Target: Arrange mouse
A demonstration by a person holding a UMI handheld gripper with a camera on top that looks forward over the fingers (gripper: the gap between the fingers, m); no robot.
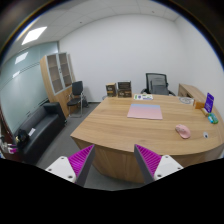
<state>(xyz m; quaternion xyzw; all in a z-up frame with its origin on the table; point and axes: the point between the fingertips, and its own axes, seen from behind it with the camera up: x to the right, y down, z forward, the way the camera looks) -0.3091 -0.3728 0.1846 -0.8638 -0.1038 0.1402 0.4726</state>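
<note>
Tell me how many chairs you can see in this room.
2. One chair stands off the table's far left corner, near the cabinet. The other chair is behind the table's far end by the wall. More may be hidden behind the table.

laptop cut off at edge, desk clutter too small to identify

Broad bare wooden table ahead of the parted jaws; pink mat and mouse farther on.
</note>
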